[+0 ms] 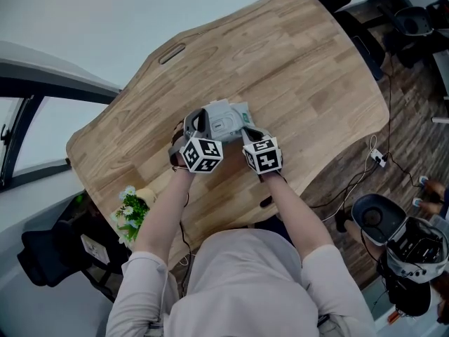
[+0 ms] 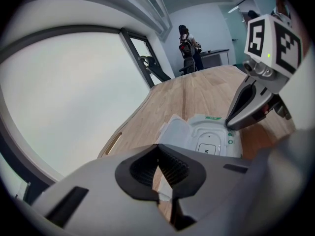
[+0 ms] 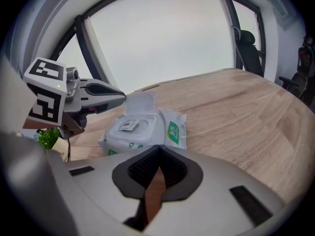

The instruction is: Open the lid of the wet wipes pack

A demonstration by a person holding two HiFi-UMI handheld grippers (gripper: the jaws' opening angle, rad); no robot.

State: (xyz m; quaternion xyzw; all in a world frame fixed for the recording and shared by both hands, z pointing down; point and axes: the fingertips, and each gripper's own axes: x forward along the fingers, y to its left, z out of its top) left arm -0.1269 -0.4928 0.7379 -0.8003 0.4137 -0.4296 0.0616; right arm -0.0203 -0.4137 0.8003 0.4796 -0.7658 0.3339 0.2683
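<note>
The wet wipes pack [image 1: 226,121] sits mid-surface [image 1: 316,69], just past both claws, with its lid [image 3: 139,102] flipped up on the left. Left claw [image 3: 120,96] is clenched on nothing, tip right by the lid, and right claw [image 2: 230,124] is clenched and empty too. Risk imo: nudge that lid and it flops shut, or the light pack skids. Inside only the seal sticker [image 3: 129,125] shows, no wipes visible

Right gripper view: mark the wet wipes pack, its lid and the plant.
wet wipes pack [image 3: 174,132], right gripper view, on the green label near its right end.
lid [image 3: 139,103], right gripper view, middle of the raised flap.
plant [image 3: 47,137], right gripper view, green leaves at the left.
</note>
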